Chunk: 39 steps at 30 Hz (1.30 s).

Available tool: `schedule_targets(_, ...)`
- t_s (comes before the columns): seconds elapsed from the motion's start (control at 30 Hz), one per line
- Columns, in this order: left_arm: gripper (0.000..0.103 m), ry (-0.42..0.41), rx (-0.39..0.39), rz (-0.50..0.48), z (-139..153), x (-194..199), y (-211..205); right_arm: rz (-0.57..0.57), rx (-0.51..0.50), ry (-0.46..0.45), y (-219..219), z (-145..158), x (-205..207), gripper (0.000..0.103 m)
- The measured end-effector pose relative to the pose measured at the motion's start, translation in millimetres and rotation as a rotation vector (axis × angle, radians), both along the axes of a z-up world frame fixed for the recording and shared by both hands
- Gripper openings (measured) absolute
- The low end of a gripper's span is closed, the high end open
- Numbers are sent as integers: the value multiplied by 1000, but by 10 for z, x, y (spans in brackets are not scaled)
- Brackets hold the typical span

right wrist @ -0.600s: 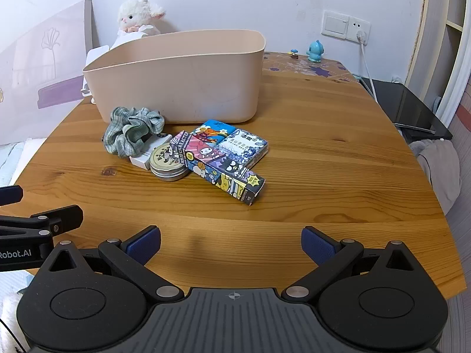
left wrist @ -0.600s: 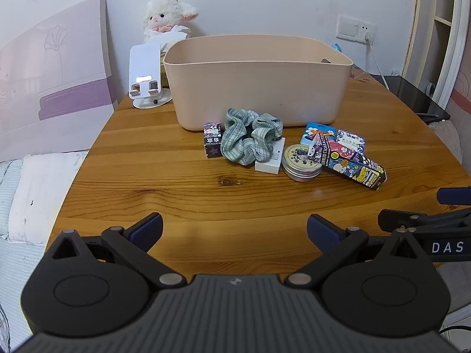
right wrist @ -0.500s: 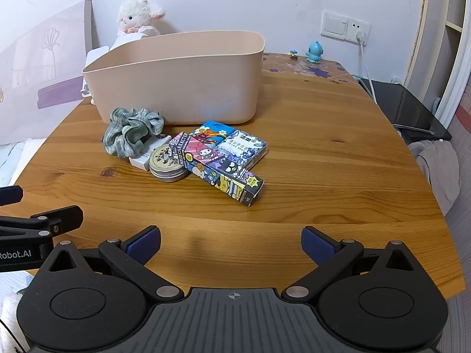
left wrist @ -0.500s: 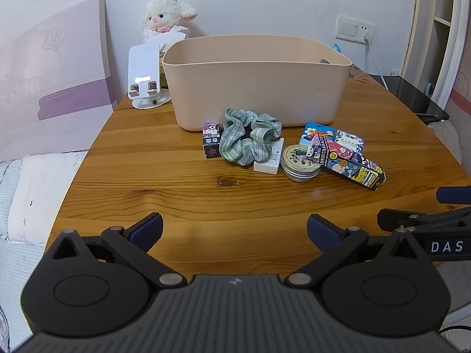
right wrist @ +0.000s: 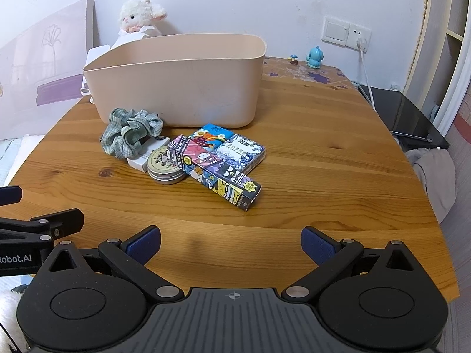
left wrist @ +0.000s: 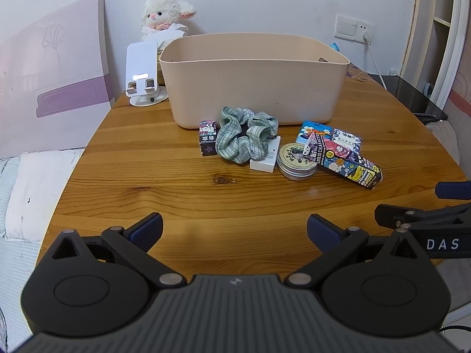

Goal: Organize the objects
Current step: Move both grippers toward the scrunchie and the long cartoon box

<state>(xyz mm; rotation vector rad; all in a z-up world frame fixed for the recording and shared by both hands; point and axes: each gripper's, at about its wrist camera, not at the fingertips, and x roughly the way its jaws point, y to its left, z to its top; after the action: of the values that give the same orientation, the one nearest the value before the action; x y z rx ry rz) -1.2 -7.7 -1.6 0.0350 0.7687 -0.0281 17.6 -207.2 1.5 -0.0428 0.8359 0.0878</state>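
Observation:
A beige bin (left wrist: 253, 82) (right wrist: 179, 88) stands at the back of the wooden table (left wrist: 176, 194). In front of it lie a green plaid scrunchie (left wrist: 244, 138) (right wrist: 129, 135), a small cartoon box (left wrist: 207, 138), a white box (left wrist: 266, 158), a round tin (left wrist: 295, 161) (right wrist: 166, 166), a long cartoon carton (left wrist: 344, 161) (right wrist: 217, 173) and two tissue packs (right wrist: 229, 144). My left gripper (left wrist: 234, 229) and my right gripper (right wrist: 231, 242) are both open and empty, low over the table's near edge, apart from the objects.
A white phone stand (left wrist: 142, 76) and a plush lamb (left wrist: 164, 14) stand behind the bin on the left. A blue figurine (right wrist: 315, 57) sits at the back right. A black side table (right wrist: 412, 120) is to the right, bedding (left wrist: 32, 188) to the left.
Both views have shifted only slightly; the objects sit a little nearer the middle. Both grippers stay open and nothing on the table has moved.

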Motion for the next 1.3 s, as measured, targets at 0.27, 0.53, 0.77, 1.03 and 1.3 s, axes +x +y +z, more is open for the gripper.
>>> schedule_targets(0.27, 103, 3, 0, -2, -5, -4, -1, 5, -9, -6, 11, 15, 5, 103)
schedule_targets(0.53, 103, 4, -7, 0, -3, 12, 22, 8, -11, -10, 2, 26, 39, 103)
schedule_targets(0.77, 103, 12, -5, 0, 2, 58, 60, 9, 1, 1, -41, -6, 93, 103)
schedule_targets(1.03, 103, 16, -7, -4, -5, 152, 104, 39, 20, -5, -63, -36, 177, 103)
schedule_targets(1.3, 103, 18, -27, -21, -38, 328, 123, 69, -38, -50, -30, -30, 305, 103)
